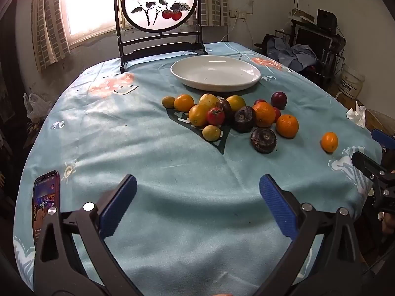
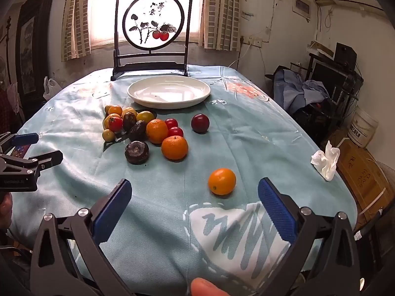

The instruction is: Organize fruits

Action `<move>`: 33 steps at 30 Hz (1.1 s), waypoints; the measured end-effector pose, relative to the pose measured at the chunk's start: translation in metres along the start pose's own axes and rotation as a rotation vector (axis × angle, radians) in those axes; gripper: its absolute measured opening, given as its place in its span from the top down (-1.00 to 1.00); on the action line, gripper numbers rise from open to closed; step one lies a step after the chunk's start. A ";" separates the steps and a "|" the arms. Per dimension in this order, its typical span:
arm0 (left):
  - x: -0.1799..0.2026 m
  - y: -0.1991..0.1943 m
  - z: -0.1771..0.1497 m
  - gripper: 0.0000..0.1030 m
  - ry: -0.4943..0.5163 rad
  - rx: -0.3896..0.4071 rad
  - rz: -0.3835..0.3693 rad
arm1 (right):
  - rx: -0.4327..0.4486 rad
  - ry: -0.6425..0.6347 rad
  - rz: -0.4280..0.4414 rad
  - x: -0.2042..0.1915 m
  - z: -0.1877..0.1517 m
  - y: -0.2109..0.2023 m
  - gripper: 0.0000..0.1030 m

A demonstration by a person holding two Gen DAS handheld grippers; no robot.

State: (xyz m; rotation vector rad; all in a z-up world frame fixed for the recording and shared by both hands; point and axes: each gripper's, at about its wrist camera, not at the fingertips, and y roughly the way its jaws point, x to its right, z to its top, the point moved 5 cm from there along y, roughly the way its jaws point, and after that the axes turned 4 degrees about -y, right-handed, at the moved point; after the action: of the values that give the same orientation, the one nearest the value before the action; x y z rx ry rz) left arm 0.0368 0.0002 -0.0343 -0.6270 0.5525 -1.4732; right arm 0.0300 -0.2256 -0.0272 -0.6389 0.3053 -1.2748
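Right wrist view: table [image 2: 153, 222] under a blue cloth, nothing sorted yet by the look of it. Plate [image 2: 170, 101] sits far ahead of the right gripper [image 2: 195, 204], bare and white, no fruit on it. Fruit pile [image 2: 138, 128] lies between gripper and plate, ahead and to its left: oranges, small tomatoes, dark wrinkled fruits, yellow ones, all touching or near one another. One plum [image 2: 200, 123] stands apart, ahead. Stray orange [image 2: 221, 181] closest, just ahead and slightly right of centre between the spread fingers, not touched. Right gripper jaws wide apart, holding nothing. Left gripper [image 1: 197, 194] likewise wide apart and empty, pile well ahead of it. Judgement: task at its start; every fruit is left to move, likely to the plate.
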 end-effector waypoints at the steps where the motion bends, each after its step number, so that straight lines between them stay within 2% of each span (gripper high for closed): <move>1: 0.000 0.000 0.000 -0.96 -0.001 0.001 -0.001 | -0.001 0.001 0.000 0.000 0.000 0.000 -0.97; 33: 0.002 0.001 -0.005 -0.96 0.007 -0.007 0.007 | -0.014 -0.002 -0.004 -0.001 0.000 0.001 -0.97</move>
State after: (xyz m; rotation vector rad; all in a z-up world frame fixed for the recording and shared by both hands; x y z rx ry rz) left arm 0.0340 -0.0022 -0.0383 -0.6252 0.5648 -1.4679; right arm 0.0304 -0.2244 -0.0279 -0.6533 0.3113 -1.2769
